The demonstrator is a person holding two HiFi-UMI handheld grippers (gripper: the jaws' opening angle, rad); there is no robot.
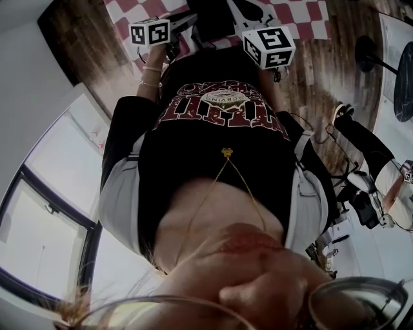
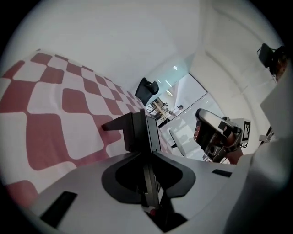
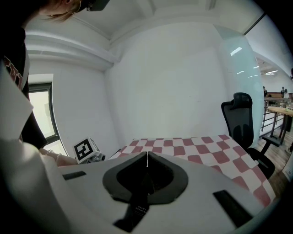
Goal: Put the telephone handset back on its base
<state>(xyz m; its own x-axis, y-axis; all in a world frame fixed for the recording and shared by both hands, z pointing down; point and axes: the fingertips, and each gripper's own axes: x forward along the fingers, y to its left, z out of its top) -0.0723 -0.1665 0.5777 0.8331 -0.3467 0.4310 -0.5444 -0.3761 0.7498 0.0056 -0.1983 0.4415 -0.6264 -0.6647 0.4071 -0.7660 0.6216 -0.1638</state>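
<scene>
No telephone handset or base shows in any view. In the head view, a person's dark printed T-shirt [image 1: 219, 155] fills the middle. The two grippers' marker cubes are held out past it, the left cube [image 1: 150, 32] and the right cube [image 1: 268, 46], above a red-and-white checked cloth [image 1: 139, 9]. My left gripper [image 2: 143, 130] points across that cloth, its black jaws together with nothing between them. The jaws of my right gripper [image 3: 147, 154] meet in a thin line and are empty.
A black office chair [image 3: 242, 116] stands at the checked table's far end and appears again as a chair [image 2: 147, 89] in the left gripper view. Wooden floor [image 1: 322, 71] lies beside the table. Another person's legs [image 1: 368, 145] are at the right. A window [image 3: 41, 114] is on the left wall.
</scene>
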